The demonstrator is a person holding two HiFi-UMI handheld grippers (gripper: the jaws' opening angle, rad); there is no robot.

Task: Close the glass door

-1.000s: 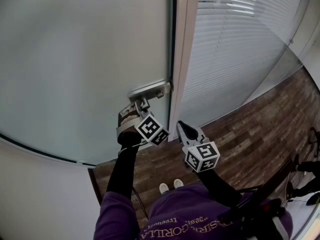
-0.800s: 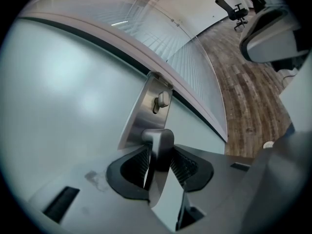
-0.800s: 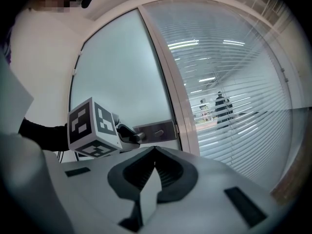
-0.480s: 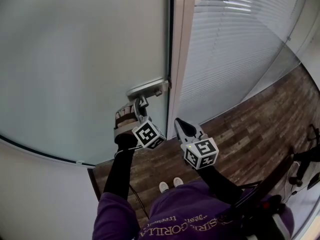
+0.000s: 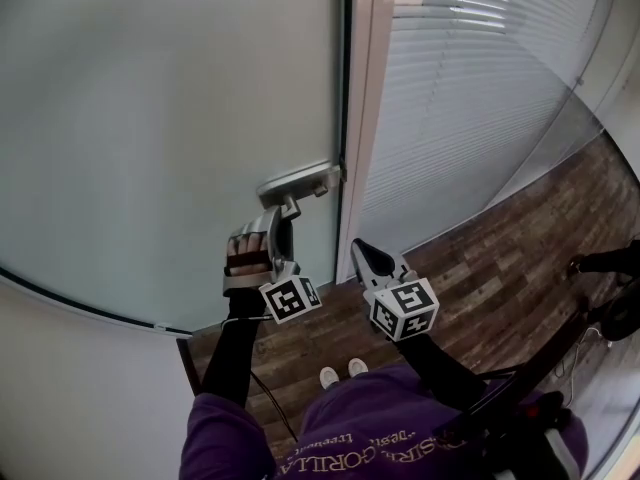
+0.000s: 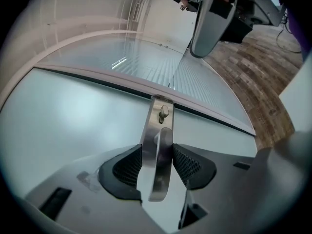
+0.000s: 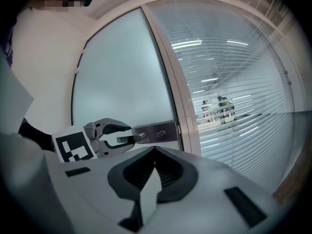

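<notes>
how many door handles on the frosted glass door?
1. Silver lever handle at the frosted glass door's right edge, beside the white frame. One on the far side may be hidden.

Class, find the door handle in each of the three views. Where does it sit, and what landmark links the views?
Head view: door handle just left of centre, at the glass door's right edge.
Left gripper view: centre, lower half, upright.
Right gripper view: just left of centre, mid-height.
Shared landmark: the pale door frame beside it.
</notes>
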